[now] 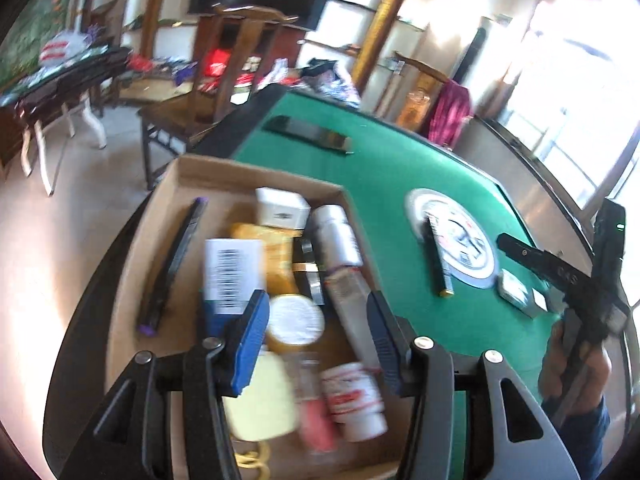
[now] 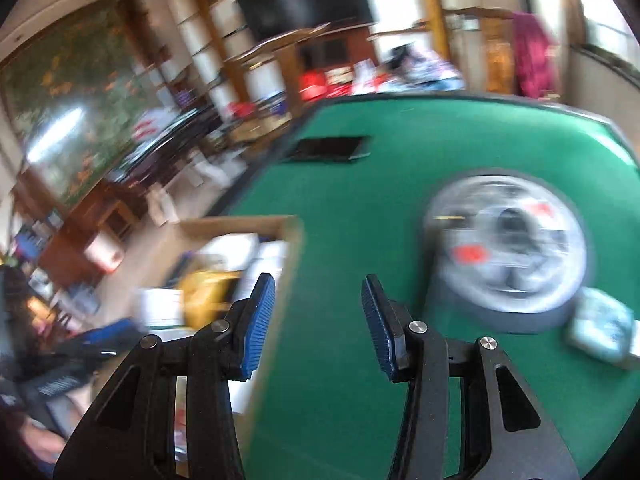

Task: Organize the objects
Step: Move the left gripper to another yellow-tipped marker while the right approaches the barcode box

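Your left hand-held gripper (image 1: 316, 312) hangs over the cardboard box (image 1: 188, 176) with its jaws apart and nothing between the pads, so nothing is held; below it the box is already crowded: a silver can (image 1: 338, 236), a white barcoded carton (image 1: 232, 272), a yellow packet (image 1: 276, 256), a round white lid (image 1: 294, 316), a white jar with red print (image 1: 352, 396), and a long dark stick with purple ends (image 1: 172, 260) along the left wall. Your right hand-held gripper (image 2: 318, 308) is also parted and empty, above bare green surface (image 2: 360, 200) just right of the box edge (image 2: 292, 264). Things left to sort, by my reading: the slim dark stick with a gold tip (image 1: 438, 256) lying across the round centre disc (image 1: 452, 240), and the small packets (image 1: 520, 294) just beside the disc (the right view is too smeared to name them). The flat black slab (image 1: 308, 132) further back may be part of the surface; can't tell. Suggest: take the right gripper to the gold-tipped stick, line the pads across its narrow width near the middle so it doesn't pivot, close firmly, lift clear of the disc rim. Drop it along the box's left wall beside the other stick, where there's room. Keep the left gripper out of the right one's path into the box.
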Motion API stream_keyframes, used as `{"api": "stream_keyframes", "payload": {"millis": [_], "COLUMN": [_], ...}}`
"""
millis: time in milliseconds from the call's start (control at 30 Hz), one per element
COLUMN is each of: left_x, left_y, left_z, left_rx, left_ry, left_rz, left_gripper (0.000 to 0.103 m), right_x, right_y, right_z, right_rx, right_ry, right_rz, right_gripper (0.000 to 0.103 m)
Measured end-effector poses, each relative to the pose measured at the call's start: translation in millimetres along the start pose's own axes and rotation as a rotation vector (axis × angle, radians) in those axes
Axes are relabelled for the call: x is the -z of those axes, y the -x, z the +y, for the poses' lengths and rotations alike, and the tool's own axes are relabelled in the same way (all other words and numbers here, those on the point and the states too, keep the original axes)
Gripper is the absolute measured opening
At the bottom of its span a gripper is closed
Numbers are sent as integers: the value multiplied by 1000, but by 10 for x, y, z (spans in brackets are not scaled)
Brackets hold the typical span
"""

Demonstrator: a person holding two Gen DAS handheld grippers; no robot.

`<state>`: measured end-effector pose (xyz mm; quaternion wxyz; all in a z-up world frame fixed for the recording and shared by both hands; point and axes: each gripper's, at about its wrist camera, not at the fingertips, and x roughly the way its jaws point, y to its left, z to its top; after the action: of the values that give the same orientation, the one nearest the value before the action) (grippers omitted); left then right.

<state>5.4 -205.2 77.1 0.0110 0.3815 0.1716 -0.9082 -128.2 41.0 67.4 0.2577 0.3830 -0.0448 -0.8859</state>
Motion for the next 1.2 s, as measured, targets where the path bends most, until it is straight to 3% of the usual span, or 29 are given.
{"api": "stream_keyframes", "payload": {"millis": [167,267,433,600,700,967,1200], "left_x": [22,18,-16,-72,-109,-219,-262], "left_y": [-84,-257,-584,-794,-897,-1277,-1695], "left_z": [-455,-740,-1186,-1411,-1489,-1636,-1706], "left_rx": [40,61,98,75,53,-10,-72], "left_ry": [-93,-122,-148,-161,-168,-177,-146], "left_rz": [24,64,138,157,168,229,258], "left_gripper": [57,57,57,57,57,57,57], "right_x": [-16,15,98,284,454,602,641], "right_y": [411,504,418,443,534,665,669], "right_z": [-1165,-1725,-2288,-2210,-2101,-1959,-2046], "right_rx": [209,321,256,174,91,173,-24], "right_ry": [-104,-154,-277,-265,-240,-127,-225], "right_rz": [-51,-29,31,130,130,74,83], "right_gripper": [46,53,53,53,53,54,54]}}
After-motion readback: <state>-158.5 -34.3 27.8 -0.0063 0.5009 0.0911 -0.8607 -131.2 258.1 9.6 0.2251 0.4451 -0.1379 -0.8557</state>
